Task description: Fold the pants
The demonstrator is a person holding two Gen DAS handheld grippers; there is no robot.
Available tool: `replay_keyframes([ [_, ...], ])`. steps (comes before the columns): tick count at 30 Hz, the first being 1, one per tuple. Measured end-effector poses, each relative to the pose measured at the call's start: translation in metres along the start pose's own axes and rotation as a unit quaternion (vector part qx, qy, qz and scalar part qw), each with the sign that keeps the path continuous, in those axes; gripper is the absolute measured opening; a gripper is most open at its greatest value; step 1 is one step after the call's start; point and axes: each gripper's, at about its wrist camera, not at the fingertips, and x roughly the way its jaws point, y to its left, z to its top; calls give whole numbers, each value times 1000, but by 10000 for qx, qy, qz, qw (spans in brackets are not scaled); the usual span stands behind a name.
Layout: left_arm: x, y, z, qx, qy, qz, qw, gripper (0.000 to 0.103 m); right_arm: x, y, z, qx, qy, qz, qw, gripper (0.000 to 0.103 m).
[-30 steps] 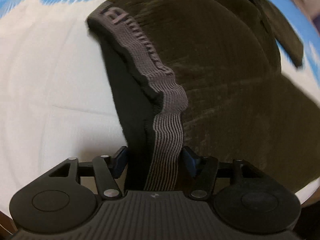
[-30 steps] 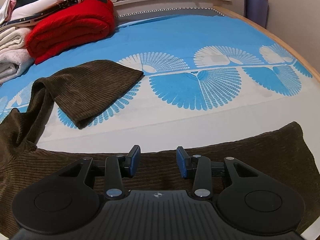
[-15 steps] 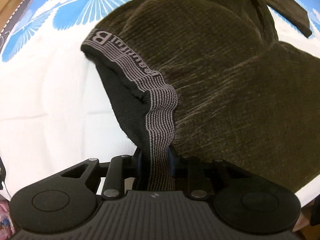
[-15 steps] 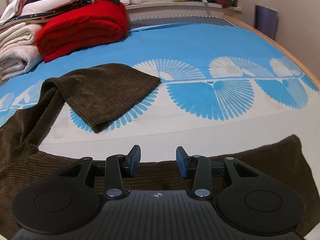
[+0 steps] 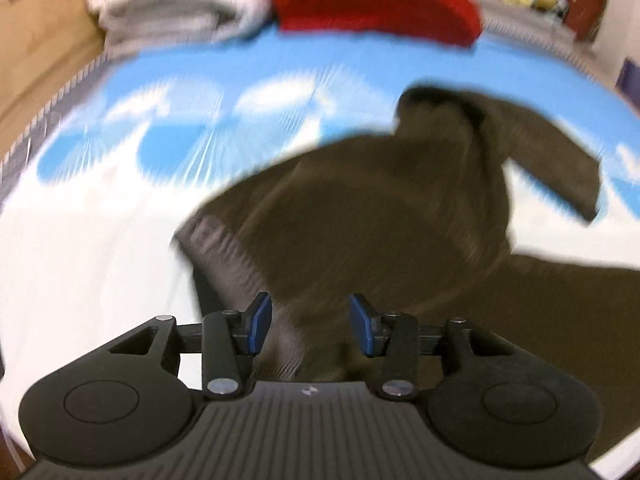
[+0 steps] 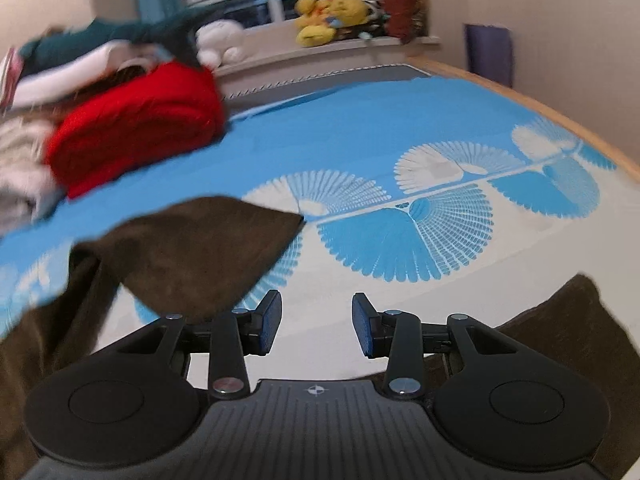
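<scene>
Both views are evenly and softly lit by indoor light, with no hard shadows and no glare; the window panes (image 6: 256, 4) look dark. The left wrist view is heavily motion-blurred: the brown pants (image 5: 380, 216), the fan-patterned sheet (image 5: 172, 136), the red blanket (image 5: 376, 0) and the white towels (image 5: 176, 8) all smear, while the left gripper (image 5: 310, 330) stays sharp. The right wrist view is clearer, blurred mainly at its left side, where the folded pile (image 6: 80, 80) streaks; the right gripper (image 6: 316, 330) is crisp. Fisheye distortion bends the bed's edge (image 6: 560, 120) into a curve, and the corners fall dark.
</scene>
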Motion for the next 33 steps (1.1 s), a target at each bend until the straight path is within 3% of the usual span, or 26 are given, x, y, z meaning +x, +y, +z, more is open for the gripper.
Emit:
replay_keyframes([
  [4,-2,-47,16,163,-460,-114,9987,50,13,-4,4,440,174,251,9986,41],
  [8,6,-90,29,238,-605,-487,9967,50,31,1,7,613,368,543,9960,40],
  [9,13,-98,32,314,-598,-521,9964,41,36,5,7,619,402,585,9956,35],
  [10,17,-107,35,409,-596,-529,9960,27,41,10,6,608,446,651,9950,31],
  [12,25,-120,39,493,-628,-563,9952,15,50,19,5,523,512,799,9941,22],
  [14,33,-131,41,494,-670,-591,9948,11,60,28,5,421,564,914,9933,21],
  [19,67,-145,50,378,-719,-578,9950,11,97,48,1,428,930,1282,9864,23],
  [26,99,-148,48,467,-597,-758,9942,11,154,59,-19,790,1723,1473,9707,42],
  [29,112,-148,52,244,-578,-998,9930,15,171,59,-26,946,1926,1598,9635,42],
  [31,122,-153,55,143,-484,-1084,9928,24,177,60,-27,924,1899,1697,9626,43],
  [33,132,-159,58,108,-448,-1151,9923,27,180,61,-25,955,1847,1777,9619,43],
])
